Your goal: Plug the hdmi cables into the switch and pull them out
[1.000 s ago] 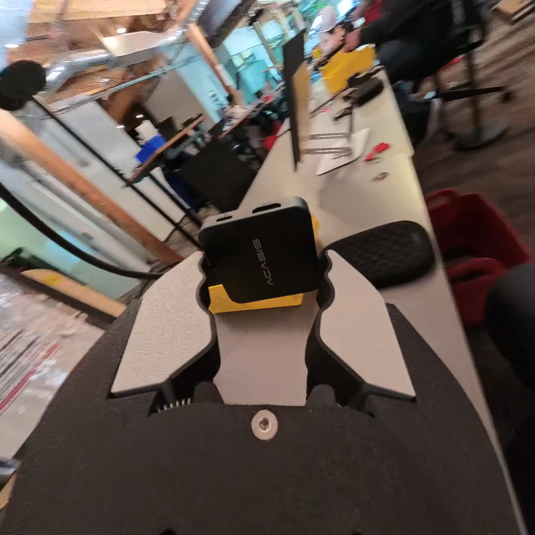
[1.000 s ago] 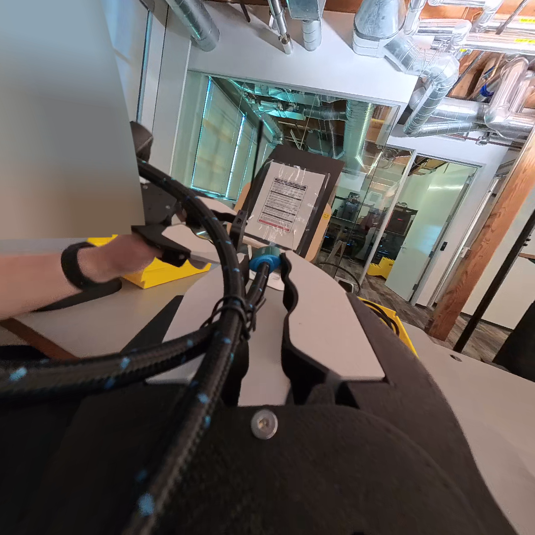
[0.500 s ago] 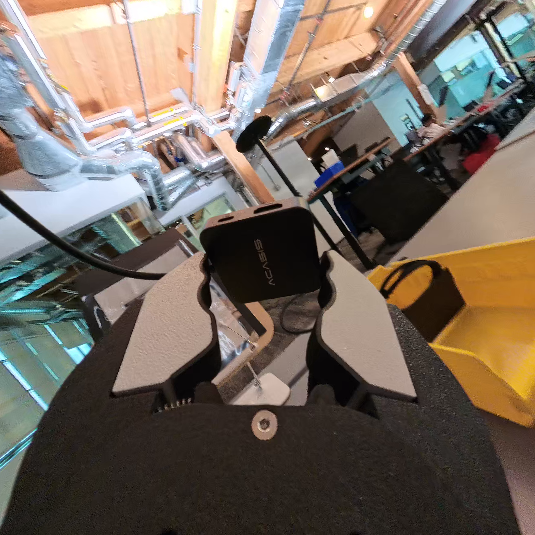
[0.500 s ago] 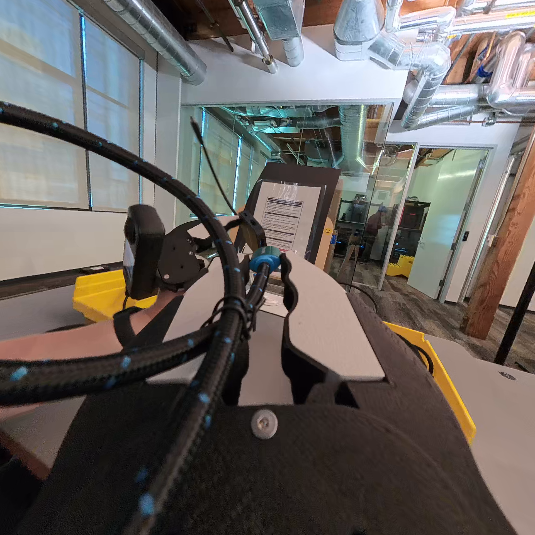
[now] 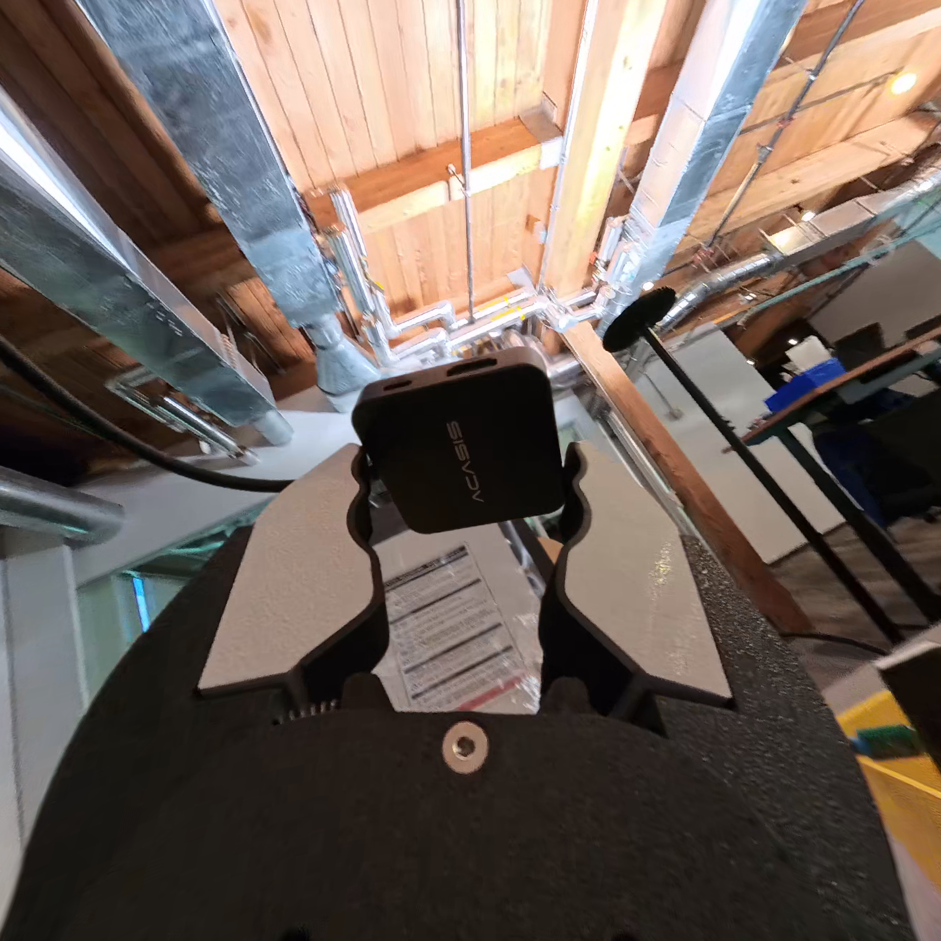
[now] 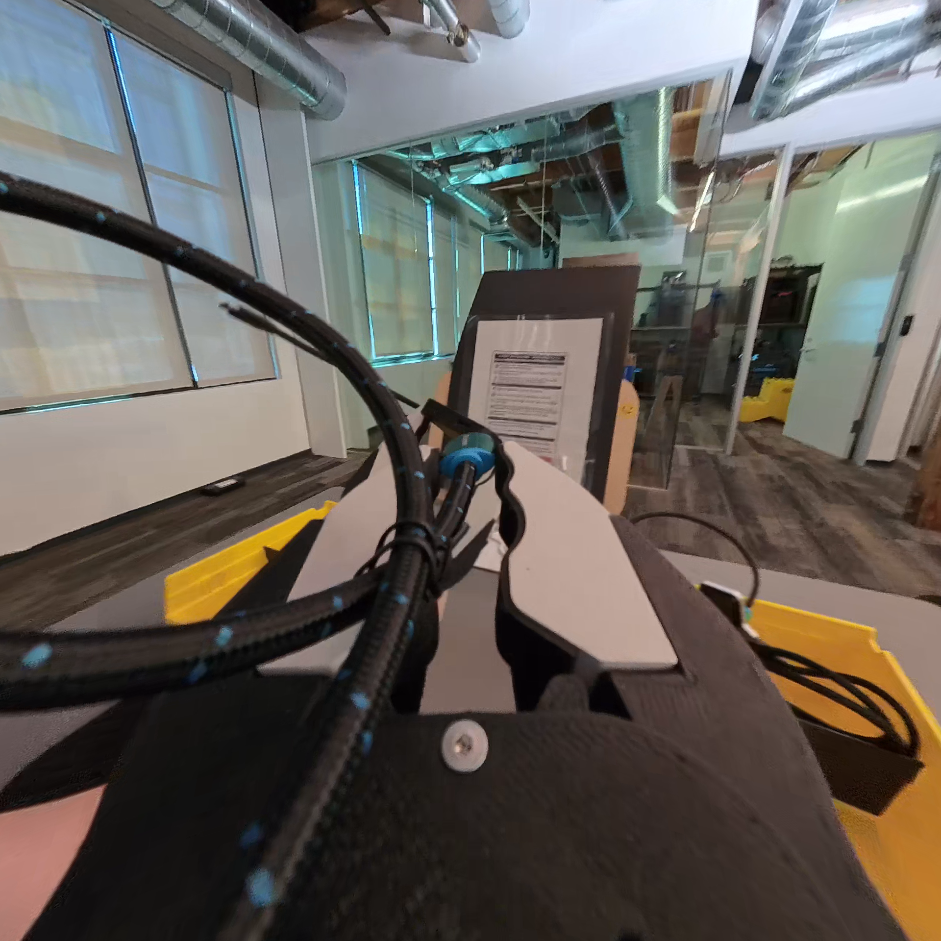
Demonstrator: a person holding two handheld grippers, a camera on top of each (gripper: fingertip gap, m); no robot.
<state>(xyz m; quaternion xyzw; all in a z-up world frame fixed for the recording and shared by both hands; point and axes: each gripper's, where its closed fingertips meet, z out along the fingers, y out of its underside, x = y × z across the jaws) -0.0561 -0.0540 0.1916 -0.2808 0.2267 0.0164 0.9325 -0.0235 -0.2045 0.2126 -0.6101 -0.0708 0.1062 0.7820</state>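
L gripper (image 5: 466,471) clamping black switch (image 5: 458,438), tilted at ceiling; R gripper (image 6: 461,471) pinching braided hdmi cable (image 6: 402,550) w/ blue collar.

switch (image 5: 455,442): small black square box, rounded corners, two ports on far edge empty, held aloft, tilted | HDMI cable (image 6: 387,575): black braid, blue flecks, looped and zip-tied, blue-collared plug end (image 6: 466,455) pointing forward, unplugged
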